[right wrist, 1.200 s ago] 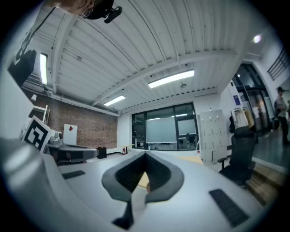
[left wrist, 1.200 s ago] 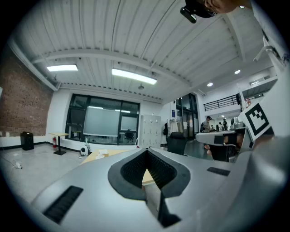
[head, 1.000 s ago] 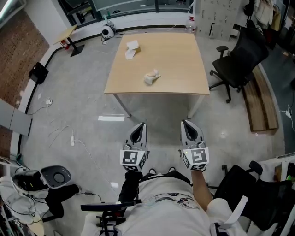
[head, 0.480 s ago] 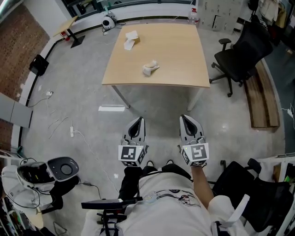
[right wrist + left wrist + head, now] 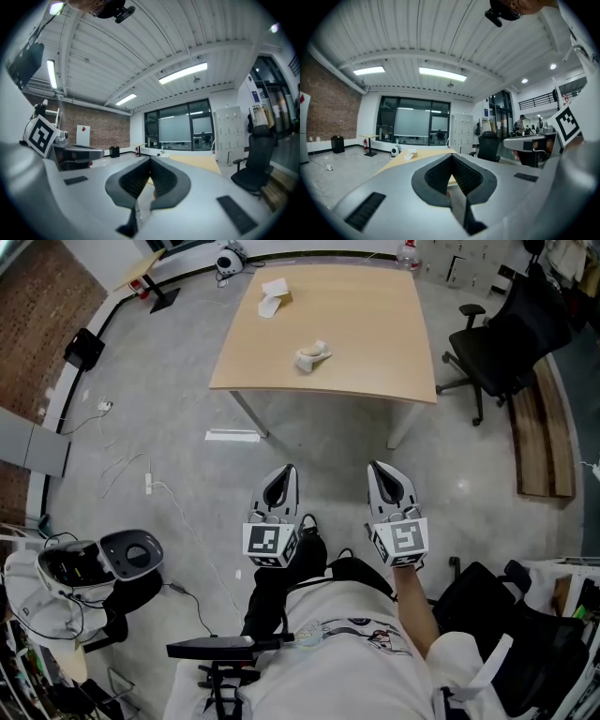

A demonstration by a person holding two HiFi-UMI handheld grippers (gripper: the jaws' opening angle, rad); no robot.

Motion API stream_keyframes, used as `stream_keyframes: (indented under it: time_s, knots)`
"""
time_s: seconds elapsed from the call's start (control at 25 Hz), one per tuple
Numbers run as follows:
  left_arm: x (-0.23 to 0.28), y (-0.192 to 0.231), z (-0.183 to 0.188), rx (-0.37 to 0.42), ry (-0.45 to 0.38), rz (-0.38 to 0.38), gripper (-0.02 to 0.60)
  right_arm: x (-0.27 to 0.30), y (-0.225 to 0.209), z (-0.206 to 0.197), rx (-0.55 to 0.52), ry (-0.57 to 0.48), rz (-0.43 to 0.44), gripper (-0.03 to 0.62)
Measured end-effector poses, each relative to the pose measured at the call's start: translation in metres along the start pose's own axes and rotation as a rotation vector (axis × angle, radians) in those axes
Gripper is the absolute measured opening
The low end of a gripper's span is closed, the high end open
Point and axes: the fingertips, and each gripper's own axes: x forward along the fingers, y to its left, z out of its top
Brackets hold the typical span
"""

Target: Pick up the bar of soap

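Currently left gripper (image 5: 281, 486) and right gripper (image 5: 387, 482) both clenched, nothing between the jaws, side by side over the floor (image 5: 328, 442), well short of the table (image 5: 375, 334). Pale lump (image 5: 312, 356) near the table's middle, white box (image 5: 274, 297) at its far left corner; which is the soap, cannot tell. Chair (image 5: 511, 334) off the right edge.

Bright, even light from ceiling strip lamps (image 5: 439, 73); soft shadows. Gripper views bend at the edges, foreground blurred.
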Motion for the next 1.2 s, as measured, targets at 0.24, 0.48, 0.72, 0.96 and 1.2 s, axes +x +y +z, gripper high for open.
stream_keyframes:
  time_s: [0.24, 0.48, 0.72, 0.96, 1.2]
  knots:
    - [0.026, 0.027, -0.013, -0.025, 0.022, 0.026, 0.005, 0.034, -0.011, -0.014, 0.003, 0.028, 0.005, 0.003]
    - [0.095, 0.061, -0.006, -0.021, 0.006, -0.003, 0.005, 0.1, -0.033, -0.005, -0.015, 0.014, 0.001, 0.003]
    - [0.164, 0.104, 0.008, -0.03, 0.006, -0.031, 0.005, 0.178, -0.051, 0.006, -0.028, 0.04, 0.002, 0.003]
    - [0.215, 0.144, 0.013, -0.045, 0.03, -0.06, 0.005, 0.244, -0.067, 0.01, -0.026, 0.079, -0.015, 0.003]
    - [0.253, 0.177, 0.011, -0.046, 0.057, -0.094, 0.005, 0.299, -0.069, 0.004, -0.045, 0.129, 0.001, 0.003]
